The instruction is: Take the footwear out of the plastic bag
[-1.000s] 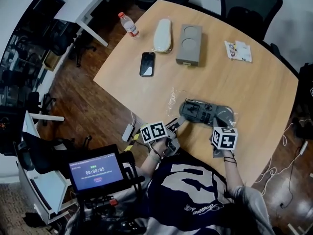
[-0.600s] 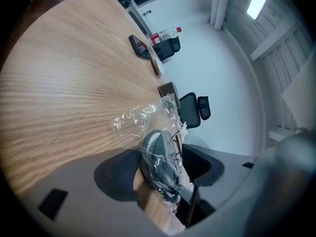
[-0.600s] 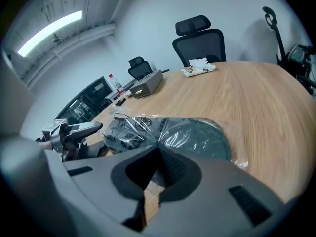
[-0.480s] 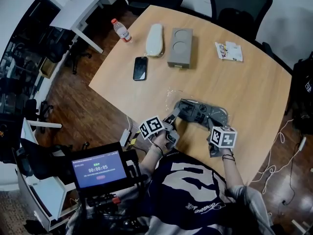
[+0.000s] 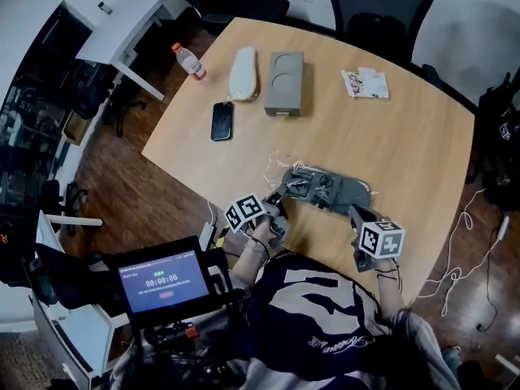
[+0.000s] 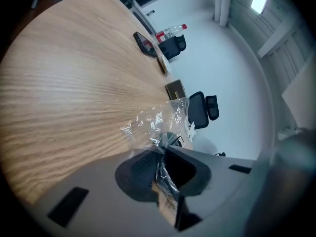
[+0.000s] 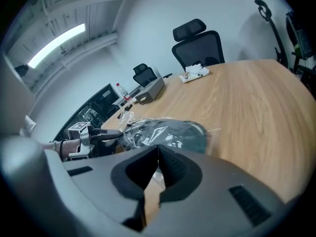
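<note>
A dark shoe (image 5: 329, 187) lies inside a clear plastic bag (image 5: 286, 167) near the front edge of the wooden table (image 5: 422, 145). My left gripper (image 5: 283, 190) is at the bag's crinkled left end. Its jaws are closing, and the left gripper view shows the left gripper (image 6: 162, 149) with the bag's film (image 6: 157, 121) pinched between the pads. My right gripper (image 5: 355, 211) holds the bag's right end, shut on the thin film. In the right gripper view the shoe (image 7: 170, 131) lies just beyond the right gripper (image 7: 158, 149), with the left gripper (image 7: 106, 135) at its far end.
Farther back on the table lie a black phone (image 5: 222, 120), a white insole-shaped thing (image 5: 243, 73), a grey box (image 5: 285, 83) and a small packet (image 5: 364, 84). A water bottle (image 5: 188, 60) stands at the left edge. Office chairs (image 5: 374, 6) stand behind the table.
The left gripper's jaws have shut on the bag's crinkled left end. The right gripper has drawn a little to the right, still on the bag's other end.
</note>
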Demonstrator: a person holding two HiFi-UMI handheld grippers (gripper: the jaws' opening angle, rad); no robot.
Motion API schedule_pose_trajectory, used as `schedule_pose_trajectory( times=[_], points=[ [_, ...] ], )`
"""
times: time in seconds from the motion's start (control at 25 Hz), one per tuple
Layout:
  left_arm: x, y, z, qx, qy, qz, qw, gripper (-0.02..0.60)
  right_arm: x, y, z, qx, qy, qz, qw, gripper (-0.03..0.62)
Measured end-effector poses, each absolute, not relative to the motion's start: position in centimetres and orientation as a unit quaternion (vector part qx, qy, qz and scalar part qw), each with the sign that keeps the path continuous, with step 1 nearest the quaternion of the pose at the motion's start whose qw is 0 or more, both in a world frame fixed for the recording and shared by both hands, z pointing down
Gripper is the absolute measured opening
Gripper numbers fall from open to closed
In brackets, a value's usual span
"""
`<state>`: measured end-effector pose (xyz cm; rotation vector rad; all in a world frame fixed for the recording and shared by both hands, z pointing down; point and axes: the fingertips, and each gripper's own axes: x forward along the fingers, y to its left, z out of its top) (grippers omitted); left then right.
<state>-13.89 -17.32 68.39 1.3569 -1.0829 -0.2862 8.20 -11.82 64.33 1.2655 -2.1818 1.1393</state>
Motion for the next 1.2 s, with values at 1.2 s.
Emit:
schedule_pose_trajectory(
  times=[1.2],
  points=[
    [-14.7, -17.7, 69.2, 0.591, -0.449, -0.072, 0.666, 0.041, 12.8, -14.1, 67.2, 0.339, -0.806, 0.444, 0.193, 0.227]
  ],
)
